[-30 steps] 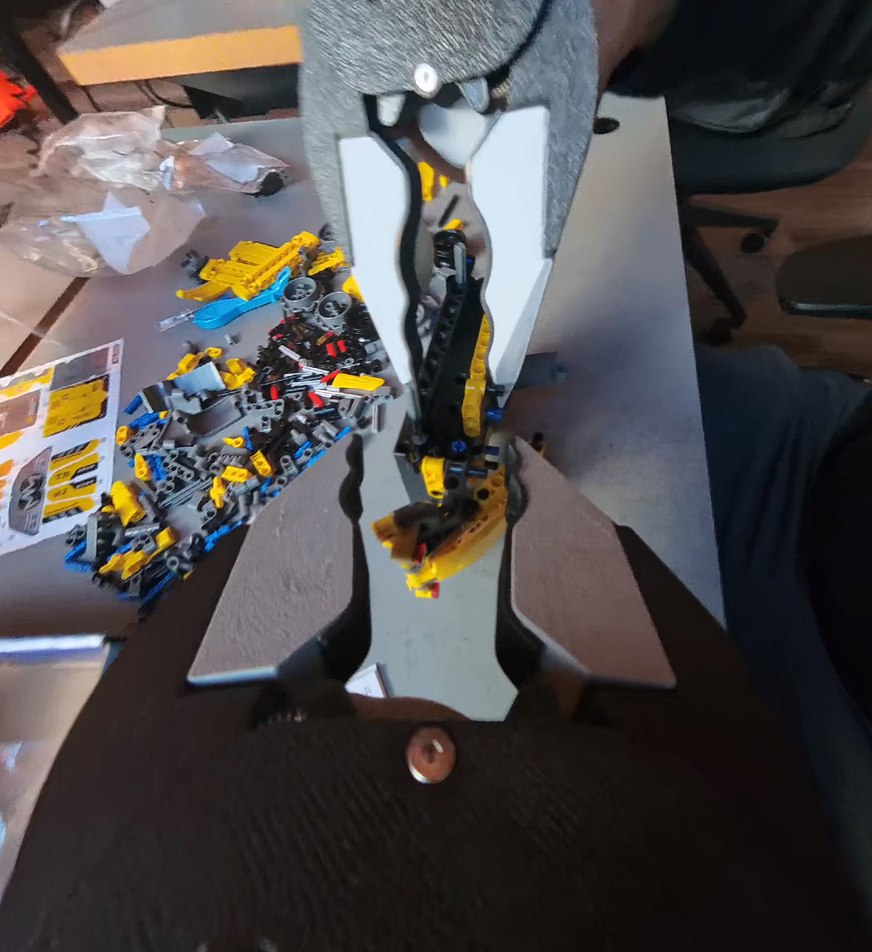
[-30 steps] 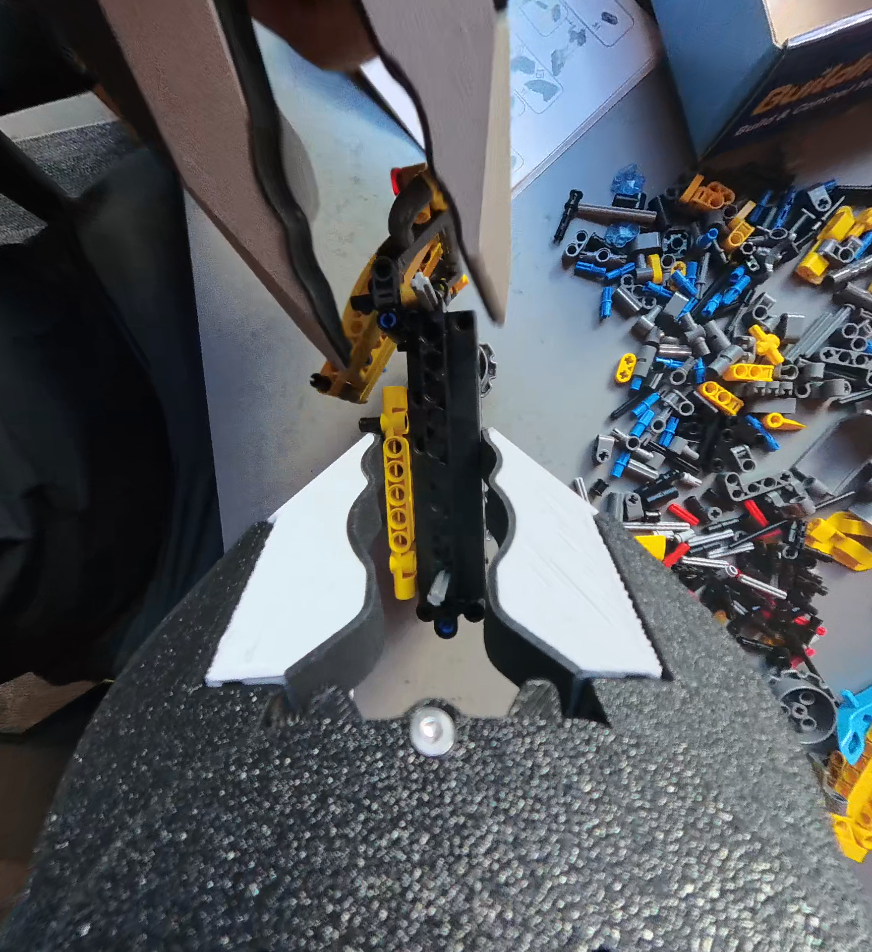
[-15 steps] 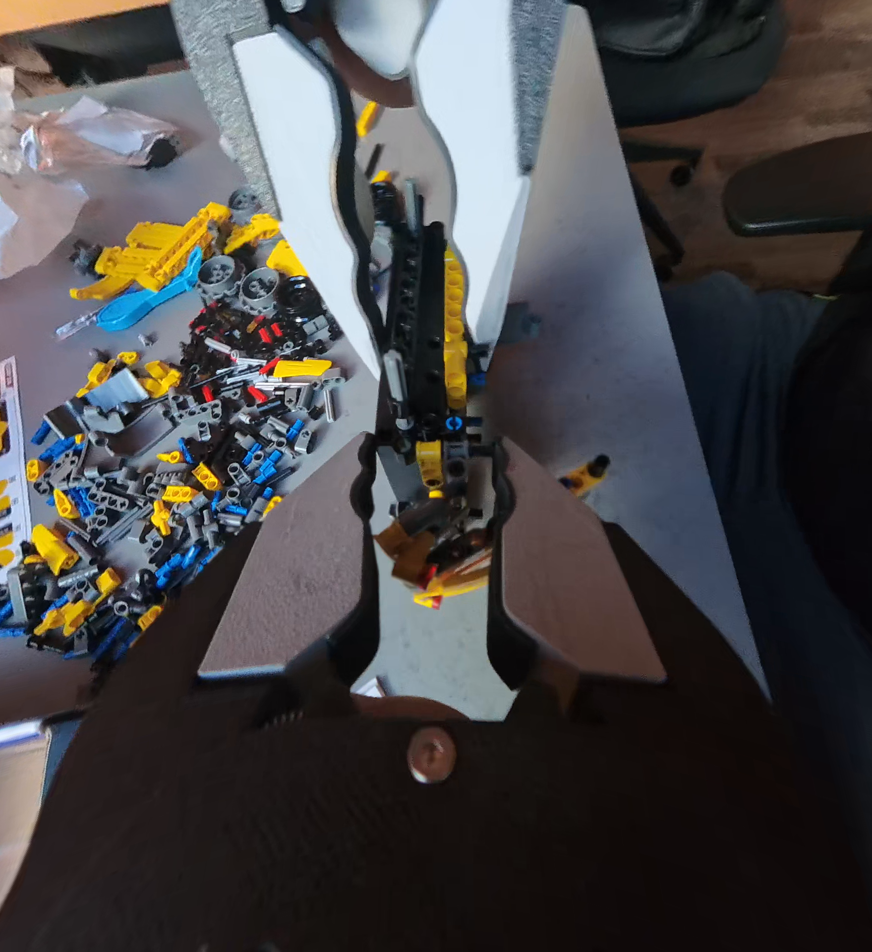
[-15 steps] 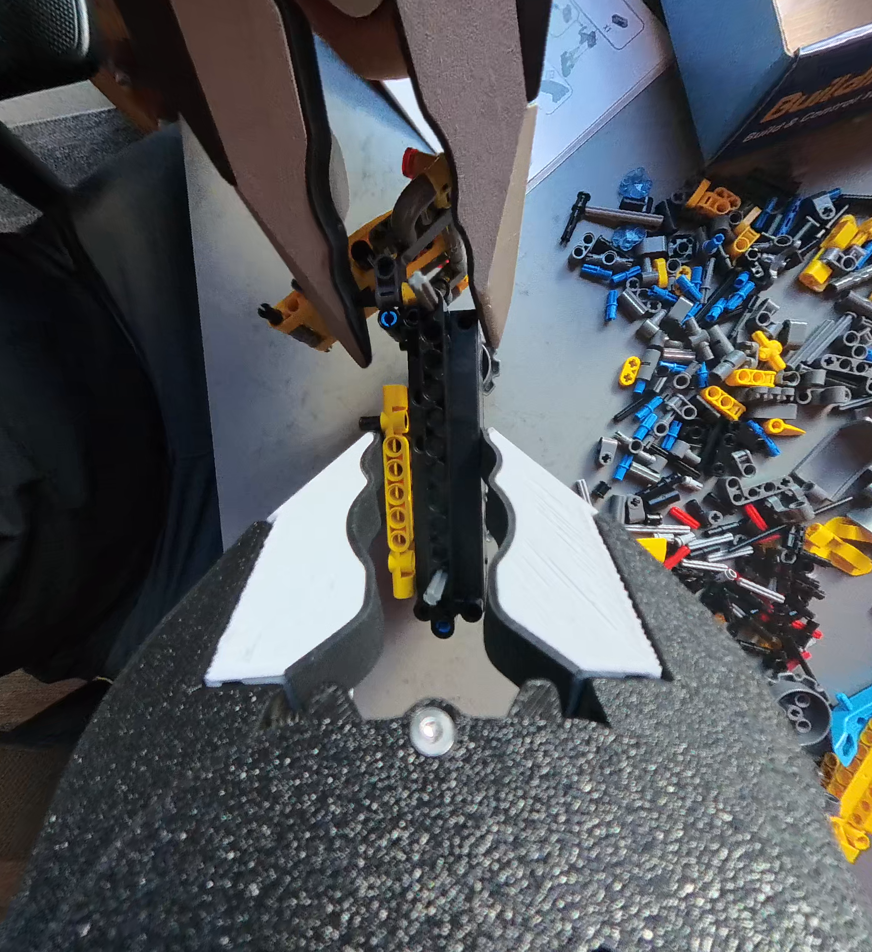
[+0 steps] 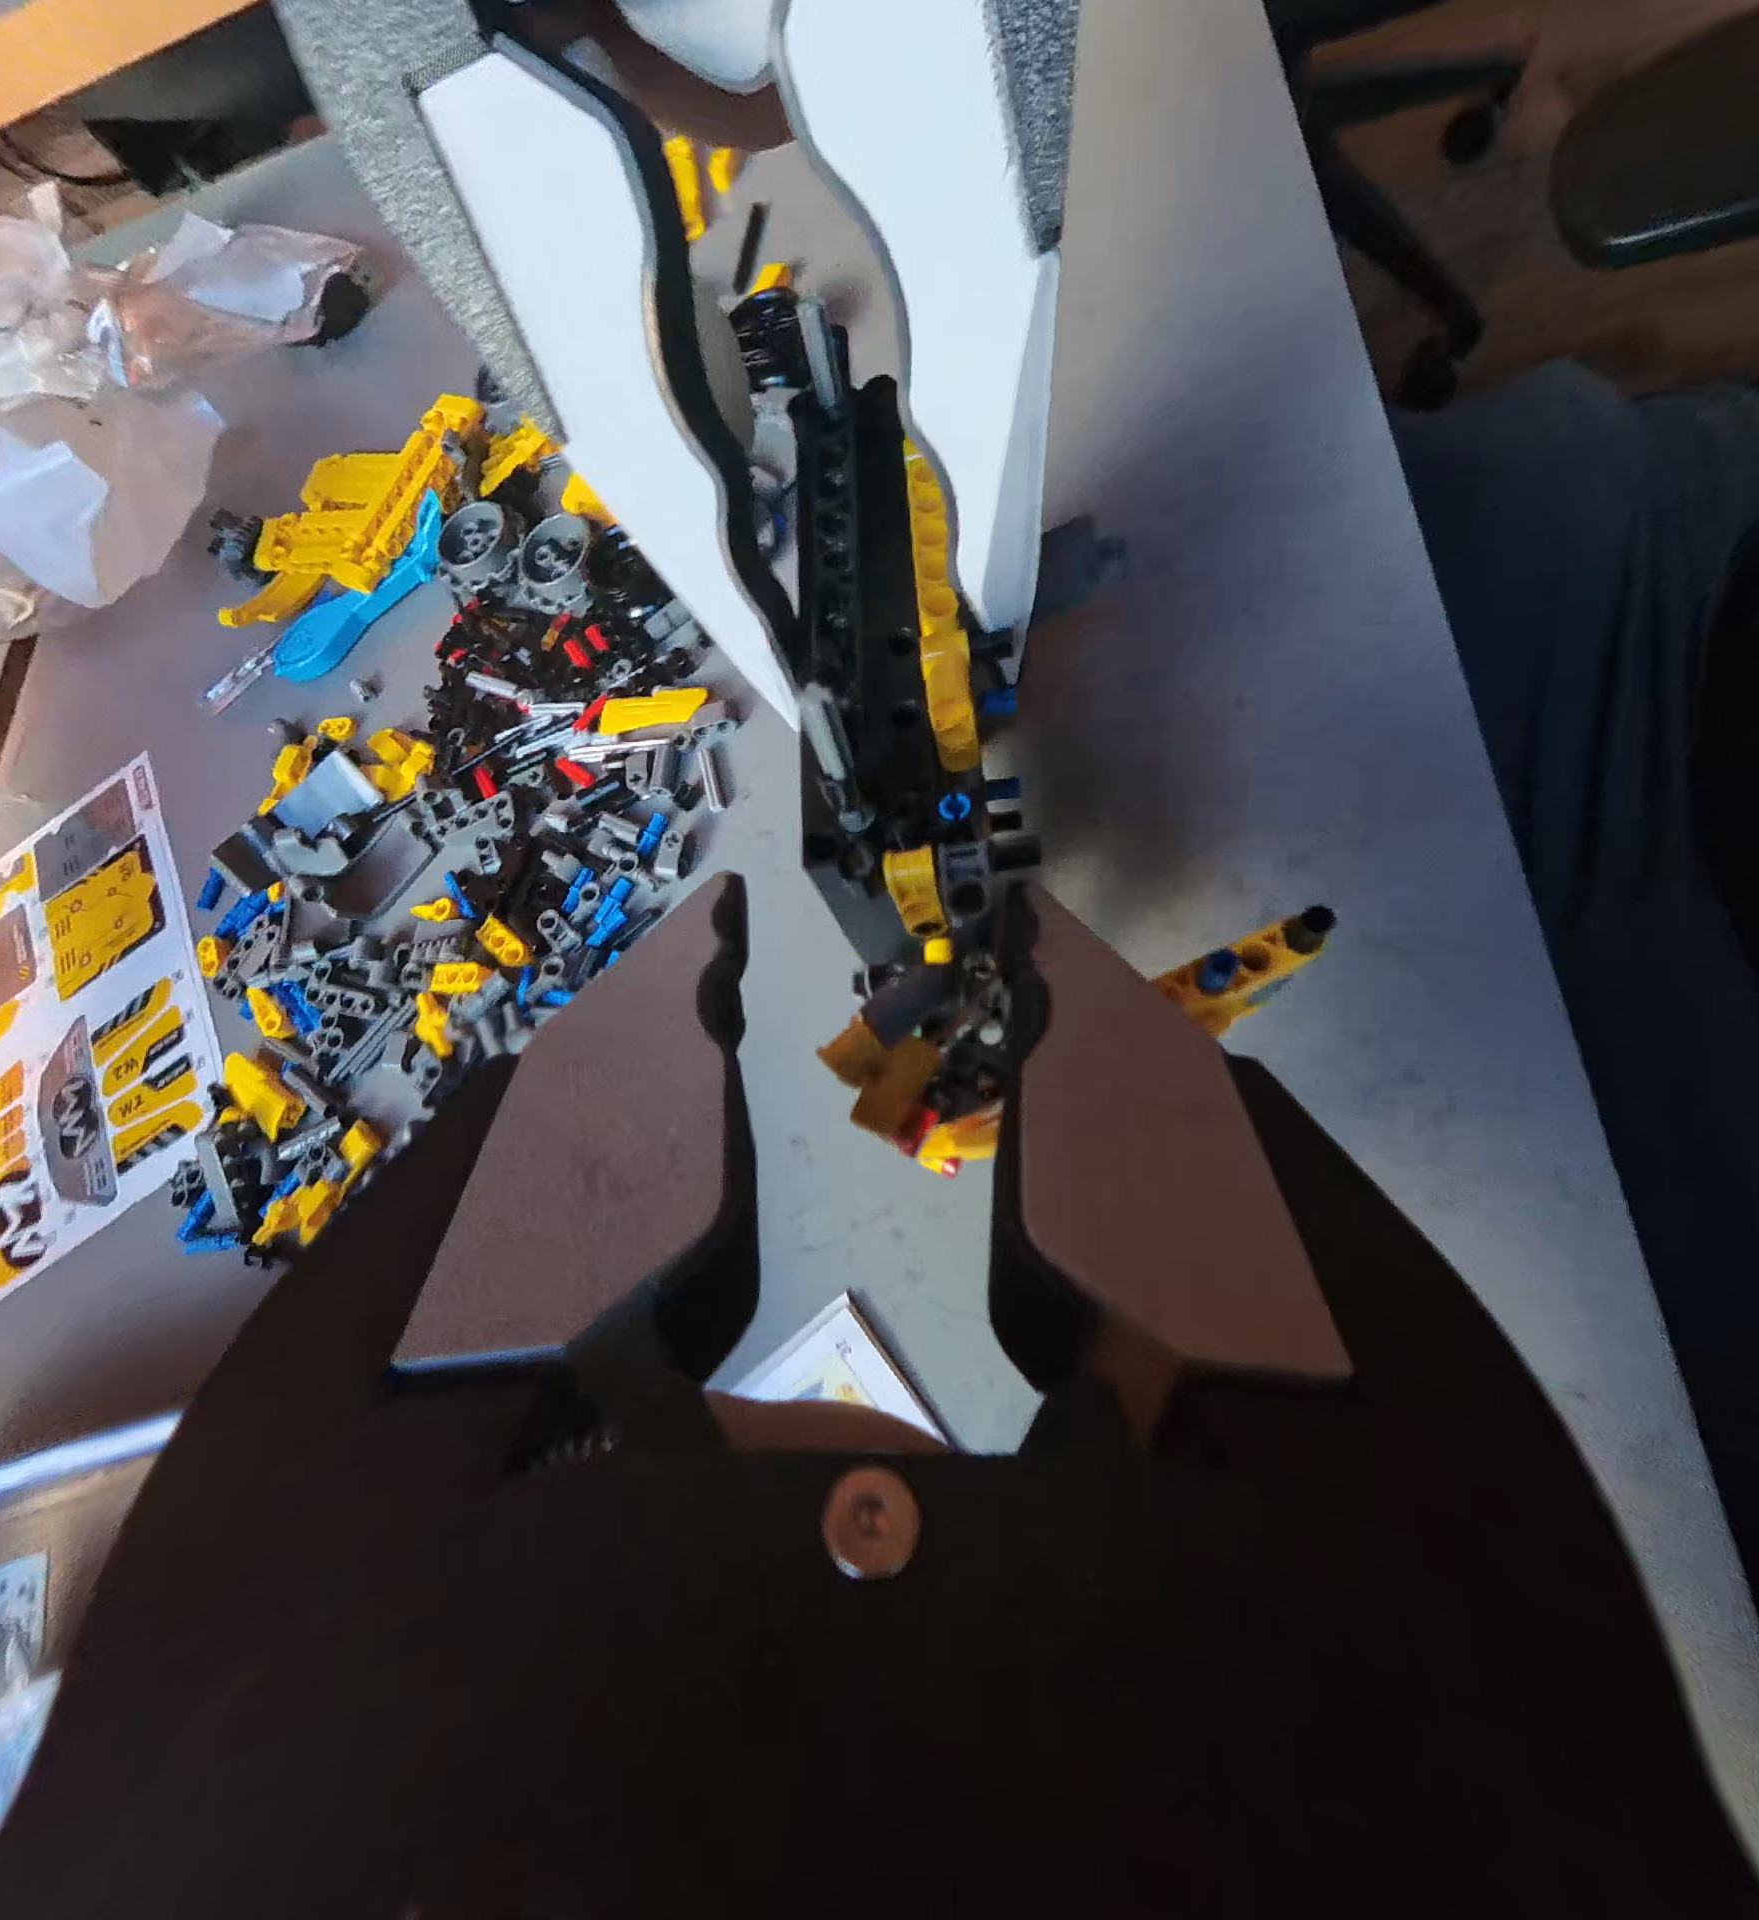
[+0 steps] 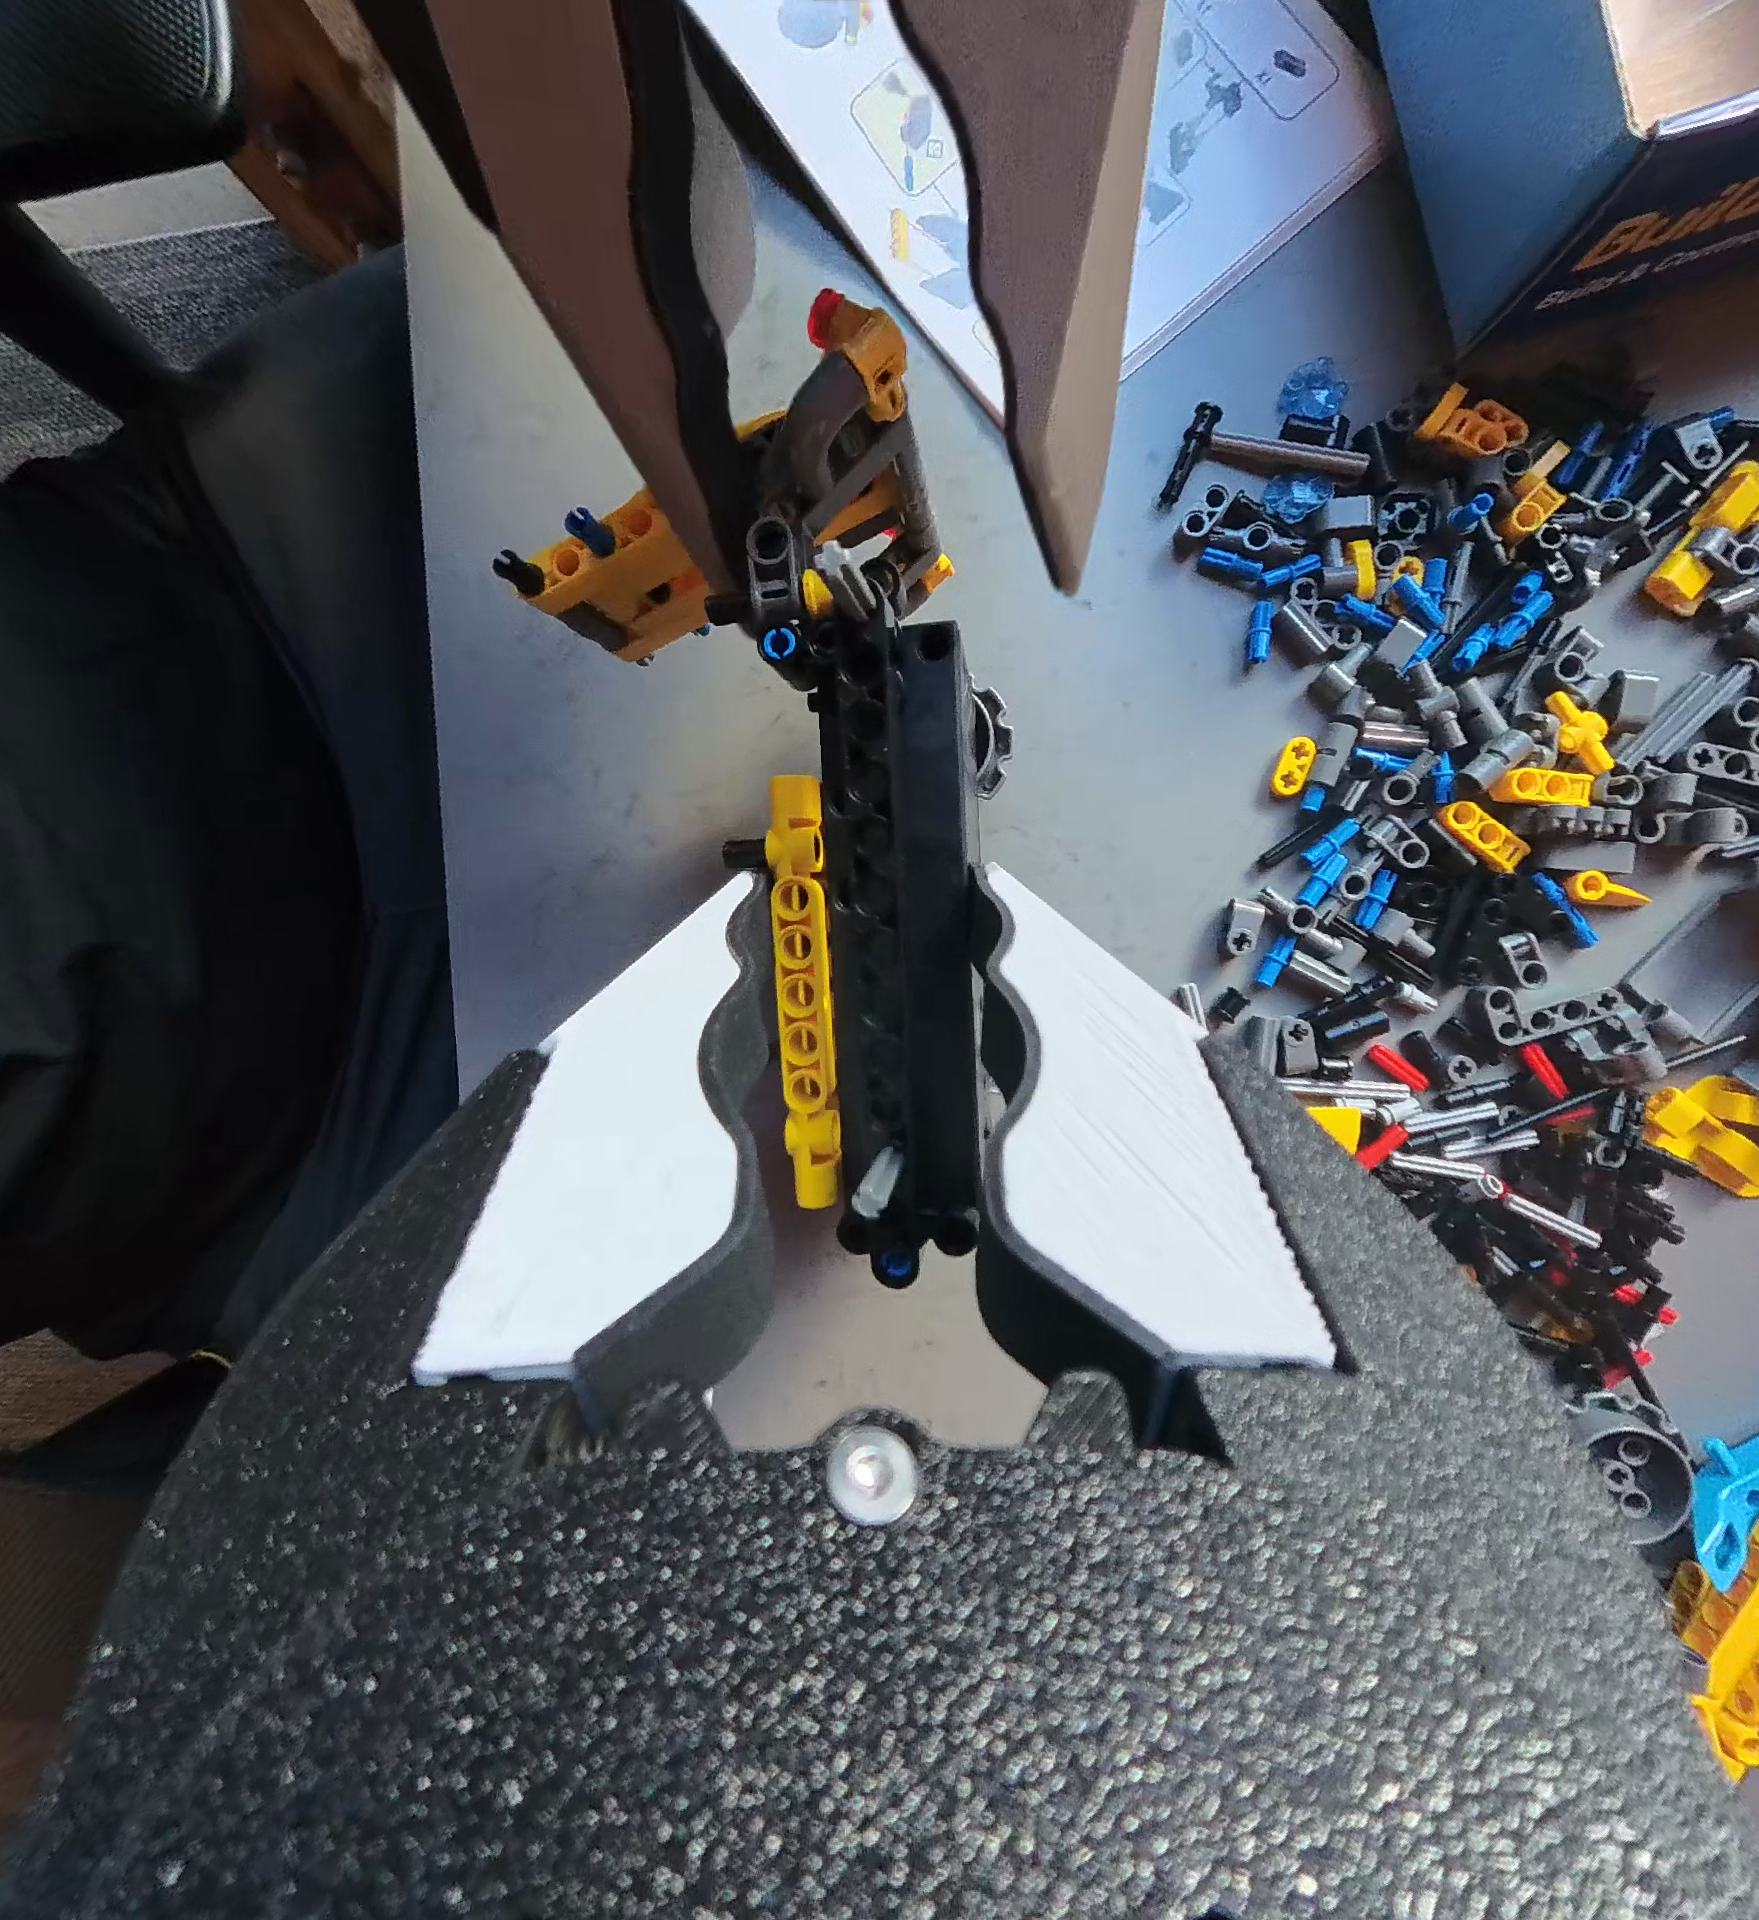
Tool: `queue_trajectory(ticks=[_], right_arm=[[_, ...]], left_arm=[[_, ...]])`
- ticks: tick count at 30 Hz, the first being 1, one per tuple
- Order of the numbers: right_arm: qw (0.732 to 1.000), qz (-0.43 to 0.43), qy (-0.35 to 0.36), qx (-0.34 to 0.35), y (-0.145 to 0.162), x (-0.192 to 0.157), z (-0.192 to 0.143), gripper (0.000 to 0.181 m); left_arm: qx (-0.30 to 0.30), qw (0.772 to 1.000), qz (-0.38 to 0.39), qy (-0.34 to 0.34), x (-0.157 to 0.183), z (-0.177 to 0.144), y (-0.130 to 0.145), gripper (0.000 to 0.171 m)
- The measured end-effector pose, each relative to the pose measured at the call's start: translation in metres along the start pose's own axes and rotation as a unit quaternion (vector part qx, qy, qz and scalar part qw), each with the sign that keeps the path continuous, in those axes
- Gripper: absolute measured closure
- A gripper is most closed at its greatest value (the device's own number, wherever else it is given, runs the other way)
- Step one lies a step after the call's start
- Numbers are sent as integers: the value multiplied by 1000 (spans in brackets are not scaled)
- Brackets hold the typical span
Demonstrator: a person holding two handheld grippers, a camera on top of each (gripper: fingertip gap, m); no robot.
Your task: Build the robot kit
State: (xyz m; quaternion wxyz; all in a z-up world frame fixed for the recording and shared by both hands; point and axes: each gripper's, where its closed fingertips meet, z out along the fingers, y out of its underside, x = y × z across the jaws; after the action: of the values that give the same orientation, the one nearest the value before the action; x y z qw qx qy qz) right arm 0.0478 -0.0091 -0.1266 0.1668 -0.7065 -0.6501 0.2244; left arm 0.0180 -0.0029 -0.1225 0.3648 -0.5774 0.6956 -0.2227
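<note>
Right gripper (image 6: 870, 1039) clamped on black-yellow beam assembly (image 6: 880, 935), frame centre. Left gripper (image 5: 870, 1049) jaws parted around its yellow end, no grip. Twist risks popping joints.

Two tools; one part-built model (image 6: 896, 935); one sticker sheet (image 5: 54, 1039); one box (image 6: 1623, 156) (loose pieces uncountable).

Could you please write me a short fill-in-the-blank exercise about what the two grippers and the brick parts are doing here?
1. The white-fingered right gripper is shut on the long black-and-yellow brick assembly, whose main beam is ____.
2. The brown-fingered left gripper has its jaws ____.
3. The loose pile of small plastic parts lies on the grey ____.

Missing words: black; open; table
</note>
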Motion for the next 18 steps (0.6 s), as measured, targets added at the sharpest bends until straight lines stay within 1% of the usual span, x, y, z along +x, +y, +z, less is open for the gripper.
queue_trajectory(ticks=[2,7,9,11,12,15,18], right_arm=[[1000,-6,1,0,0,-1,0,144],[1000,-16,-1,3,2,-2,-2,144],[1000,-21,-1,7,2,-4,-2,144],[1000,-26,-3,9,2,-4,-2,143],[1000,-28,-4,9,1,-4,-2,143],[999,-35,-8,9,2,-4,-2,143],[999,-35,-11,16,3,-3,-3,143]], left_arm=[[6,1000,13,24,6,5,-3,135],[53,998,25,15,9,7,-7,135],[66,997,25,8,9,7,-8,132],[80,996,28,9,10,7,-10,135],[86,996,20,10,10,7,-10,130],[109,993,4,37,13,9,-12,133],[118,992,-6,37,11,10,-12,135]])
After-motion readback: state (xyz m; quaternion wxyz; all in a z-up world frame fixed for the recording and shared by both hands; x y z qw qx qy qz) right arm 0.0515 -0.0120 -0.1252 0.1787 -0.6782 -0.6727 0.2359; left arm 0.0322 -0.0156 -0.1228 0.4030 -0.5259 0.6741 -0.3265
